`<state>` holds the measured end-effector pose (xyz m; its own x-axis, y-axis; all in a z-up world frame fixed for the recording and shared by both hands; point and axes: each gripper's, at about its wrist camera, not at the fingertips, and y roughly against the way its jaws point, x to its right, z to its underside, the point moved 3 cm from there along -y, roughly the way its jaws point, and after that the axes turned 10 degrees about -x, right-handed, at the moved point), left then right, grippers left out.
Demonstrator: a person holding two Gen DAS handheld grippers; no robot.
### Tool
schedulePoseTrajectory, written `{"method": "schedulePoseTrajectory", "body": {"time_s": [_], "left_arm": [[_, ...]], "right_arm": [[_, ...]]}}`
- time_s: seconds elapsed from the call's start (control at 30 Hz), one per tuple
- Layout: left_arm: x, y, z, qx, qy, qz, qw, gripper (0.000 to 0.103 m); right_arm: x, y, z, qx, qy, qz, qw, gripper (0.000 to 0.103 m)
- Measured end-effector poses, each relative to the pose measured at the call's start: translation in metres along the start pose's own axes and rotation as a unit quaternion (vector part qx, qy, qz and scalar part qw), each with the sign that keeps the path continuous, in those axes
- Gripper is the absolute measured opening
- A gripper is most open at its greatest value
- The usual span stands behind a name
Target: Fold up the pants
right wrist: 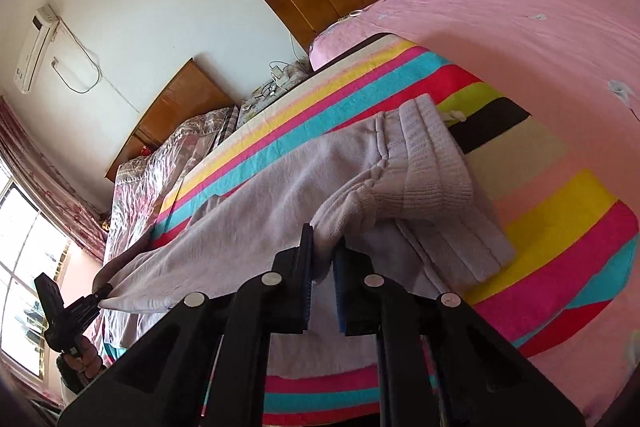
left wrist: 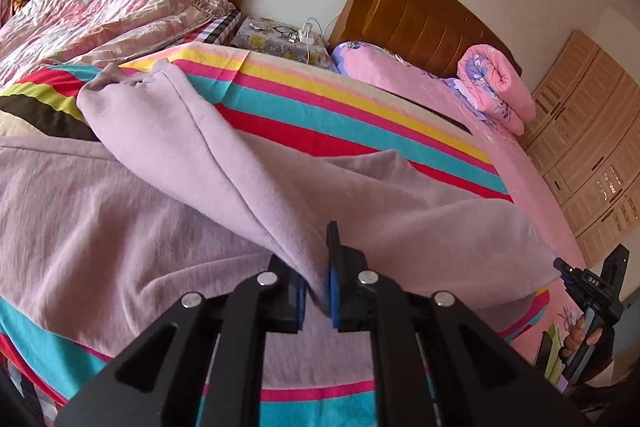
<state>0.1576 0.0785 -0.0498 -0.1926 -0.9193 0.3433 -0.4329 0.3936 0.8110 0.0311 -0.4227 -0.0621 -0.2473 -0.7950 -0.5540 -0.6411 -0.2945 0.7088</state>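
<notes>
Pale lilac pants [left wrist: 132, 211] lie across a striped blanket [left wrist: 360, 115] on the bed. My left gripper [left wrist: 318, 291] is shut on a fold of a pant leg, lifting it off the bed. It also shows in the right wrist view [right wrist: 105, 291], pinching the leg end. My right gripper [right wrist: 323, 267] is shut on the pants near the ribbed waistband [right wrist: 424, 163], which is raised and bunched. It also shows at the far right of the left wrist view [left wrist: 560, 265].
A rolled pink quilt [left wrist: 496, 83] lies by the brown headboard [left wrist: 416, 19]. A second bed with a crumpled floral quilt [left wrist: 100, 11] stands on the left, a cluttered nightstand [left wrist: 280, 39] between them. Beige cabinets [left wrist: 592, 147] line the right wall.
</notes>
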Motion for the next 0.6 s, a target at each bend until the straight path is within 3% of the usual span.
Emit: {"method": "schedulePoseTrajectory", "body": {"time_s": [0.1,0.2,0.37,0.53,0.6], "left_arm": [[-0.023,-0.049,0.040,-0.067,0.036,-0.013,0.9970,0.010],[-0.024,-0.046,0.049,-0.044,0.037,-0.020,0.9982,0.010],[-0.008,-0.021,0.044,-0.022,0.016,-0.028,0.9992,0.010],[-0.013,-0.040,0.056,-0.053,0.027,-0.032,0.9977,0.012],[-0.014,-0.043,0.060,-0.045,0.027,-0.033,0.9981,0.015]], "right_arm": [[0.036,-0.022,0.033,-0.046,-0.051,0.013,0.998,0.010],[0.050,-0.029,0.043,-0.040,-0.078,0.004,0.996,0.010],[0.033,-0.015,0.032,-0.017,-0.040,0.026,0.999,0.010],[0.057,-0.027,0.046,-0.038,-0.078,0.025,0.996,0.008],[0.057,-0.026,0.047,-0.034,-0.077,0.025,0.996,0.008]]}}
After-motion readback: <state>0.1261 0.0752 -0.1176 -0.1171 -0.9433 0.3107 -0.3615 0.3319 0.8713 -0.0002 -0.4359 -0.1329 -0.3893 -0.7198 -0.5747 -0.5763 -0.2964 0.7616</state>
